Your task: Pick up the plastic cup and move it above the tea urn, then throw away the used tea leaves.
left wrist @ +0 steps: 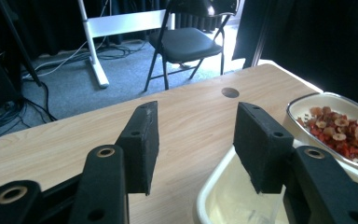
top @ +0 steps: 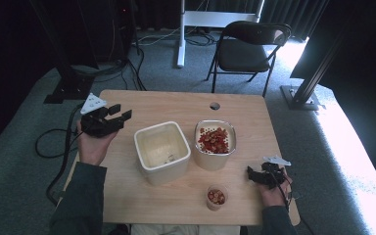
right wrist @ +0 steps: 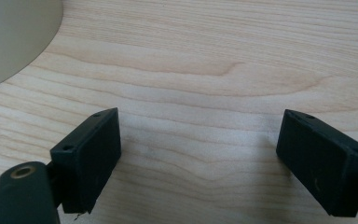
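Small cup (top: pixel 216 197) of red pieces stood at table's near edge, below the filled tub (top: pixel 215 143). Right gripper (top: pixel 254 176) nearer, jaws open, empty. Left gripper (top: pixel 118 114) open, empty, well beyond the empty tub (top: pixel 162 152).

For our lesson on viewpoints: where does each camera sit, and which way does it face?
High view: above the table, facing forward and down; forearms and both grippers show.
Left gripper view: rides the left gripper, facing the chair; open jaws show.
Right gripper view: rides the right gripper, facing bare tabletop.
Shared: the red-filled bowl.
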`<state>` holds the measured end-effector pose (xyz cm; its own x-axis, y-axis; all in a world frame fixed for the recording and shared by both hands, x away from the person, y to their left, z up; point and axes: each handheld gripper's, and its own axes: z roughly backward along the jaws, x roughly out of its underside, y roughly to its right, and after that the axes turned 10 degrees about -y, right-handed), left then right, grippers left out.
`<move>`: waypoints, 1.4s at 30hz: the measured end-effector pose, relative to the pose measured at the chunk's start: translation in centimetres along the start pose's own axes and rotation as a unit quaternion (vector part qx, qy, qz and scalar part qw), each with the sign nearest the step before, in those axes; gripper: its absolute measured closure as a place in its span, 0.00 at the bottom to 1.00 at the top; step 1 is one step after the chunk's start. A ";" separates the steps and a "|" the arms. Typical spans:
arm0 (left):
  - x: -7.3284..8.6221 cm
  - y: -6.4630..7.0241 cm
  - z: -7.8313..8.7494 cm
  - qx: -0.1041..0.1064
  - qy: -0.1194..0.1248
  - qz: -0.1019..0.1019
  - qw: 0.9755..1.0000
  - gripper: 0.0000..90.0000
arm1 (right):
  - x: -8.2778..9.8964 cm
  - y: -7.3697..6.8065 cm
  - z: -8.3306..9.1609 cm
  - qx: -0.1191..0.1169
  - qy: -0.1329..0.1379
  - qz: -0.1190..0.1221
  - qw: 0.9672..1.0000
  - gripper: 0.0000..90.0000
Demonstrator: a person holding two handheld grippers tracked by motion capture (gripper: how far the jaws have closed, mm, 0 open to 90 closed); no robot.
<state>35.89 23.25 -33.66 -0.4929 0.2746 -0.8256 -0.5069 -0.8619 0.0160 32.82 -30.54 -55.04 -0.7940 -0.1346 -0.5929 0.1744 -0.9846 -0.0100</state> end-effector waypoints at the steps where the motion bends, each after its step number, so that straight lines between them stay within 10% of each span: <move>1: 0.1 0.0 -0.1 0.001 -0.001 0.000 1.000 0.56 | 0.0 0.0 0.0 0.000 0.000 0.000 1.000 0.15; 17: 2.6 -0.4 -1.0 0.008 -0.003 0.007 1.000 0.51 | 0.0 0.0 0.1 -0.001 0.001 0.002 1.000 0.17; 34: 8.7 -0.9 -1.8 -0.021 -0.013 0.013 1.000 0.49 | 0.2 -1.1 1.3 -0.025 0.006 0.015 1.000 0.23; 42: 11.7 -1.3 -3.0 -0.039 -0.042 0.026 0.998 0.47 | -0.2 -3.0 3.1 -0.066 0.035 0.065 0.995 0.14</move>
<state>32.91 26.31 -45.07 -0.5761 0.2595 -0.7750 -0.4231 -0.9060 0.0111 30.60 -27.87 -52.41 -0.7182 -0.2481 -0.6501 0.3516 -0.9356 -0.0314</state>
